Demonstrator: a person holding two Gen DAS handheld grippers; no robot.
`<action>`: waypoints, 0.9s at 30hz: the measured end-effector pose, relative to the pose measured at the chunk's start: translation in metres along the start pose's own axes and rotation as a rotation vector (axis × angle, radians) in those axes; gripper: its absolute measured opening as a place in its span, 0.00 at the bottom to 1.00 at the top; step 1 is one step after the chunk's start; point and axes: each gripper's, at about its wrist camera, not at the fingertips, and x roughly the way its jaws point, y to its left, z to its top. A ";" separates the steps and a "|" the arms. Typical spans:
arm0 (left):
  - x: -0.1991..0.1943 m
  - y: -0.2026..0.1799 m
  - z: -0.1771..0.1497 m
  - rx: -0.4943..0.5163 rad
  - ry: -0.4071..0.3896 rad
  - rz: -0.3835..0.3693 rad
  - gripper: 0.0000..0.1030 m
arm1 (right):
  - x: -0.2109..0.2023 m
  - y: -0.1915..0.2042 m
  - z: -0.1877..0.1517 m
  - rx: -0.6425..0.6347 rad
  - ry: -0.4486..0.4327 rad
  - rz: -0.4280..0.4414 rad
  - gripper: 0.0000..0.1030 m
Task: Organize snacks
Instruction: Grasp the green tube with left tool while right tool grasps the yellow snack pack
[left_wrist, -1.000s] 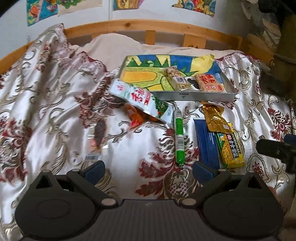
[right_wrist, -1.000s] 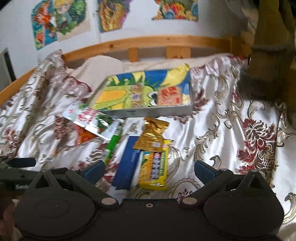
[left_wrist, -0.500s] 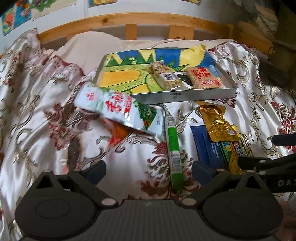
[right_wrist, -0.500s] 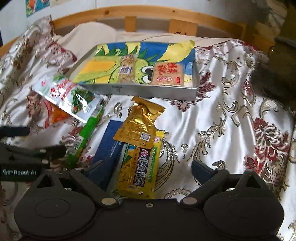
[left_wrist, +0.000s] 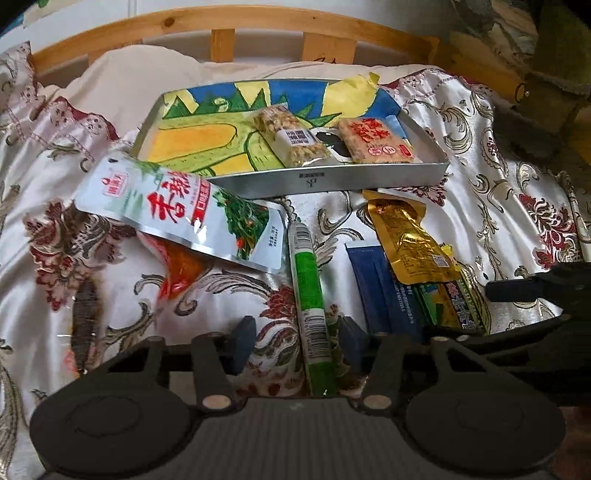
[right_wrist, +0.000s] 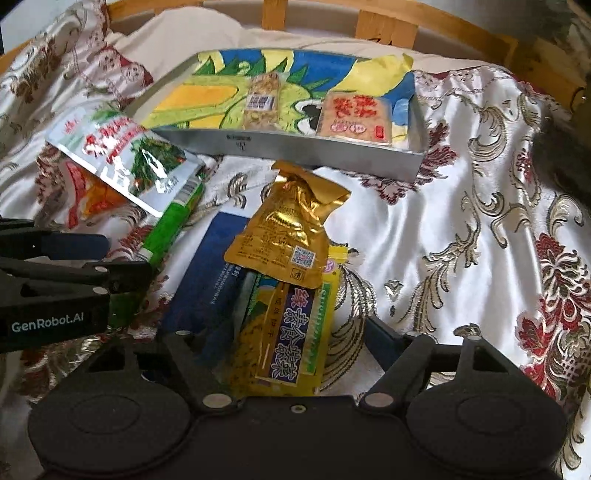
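Observation:
My left gripper (left_wrist: 299, 339) is low over the bedspread, its jaws closing. A green stick snack (left_wrist: 312, 314) lies between the fingers, near the right pad and apart from the left one. My right gripper (right_wrist: 295, 339) is also closing, with a yellow packet (right_wrist: 291, 332) between its fingers and a gap still showing on the right side. A gold pouch (right_wrist: 288, 236) overlaps that packet's far end, and a blue packet (right_wrist: 207, 273) lies beside it. The metal tray (left_wrist: 369, 181) beyond holds a nut bar (left_wrist: 291, 140) and a red-labelled packet (left_wrist: 376, 142).
A white and green pouch (left_wrist: 177, 214) leans on the tray's near left corner, over an orange packet (left_wrist: 181, 269). The flowered satin bedspread (right_wrist: 461, 221) is rumpled. A wooden bed rail (left_wrist: 221, 22) runs behind. The two grippers sit close side by side.
Both grippers have come down and forward toward the snacks, and their jaws have narrowed. The green stick now sits between the left fingers, the yellow packet between the right ones.

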 end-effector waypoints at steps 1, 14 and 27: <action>0.001 0.000 0.000 0.001 0.000 -0.001 0.46 | 0.003 0.001 0.000 -0.002 0.009 -0.005 0.74; 0.005 -0.006 -0.002 0.020 0.027 -0.045 0.29 | 0.008 0.008 0.001 0.021 0.018 0.008 0.52; 0.007 -0.004 -0.002 -0.004 0.021 -0.073 0.23 | 0.001 0.005 -0.002 0.084 0.021 0.045 0.51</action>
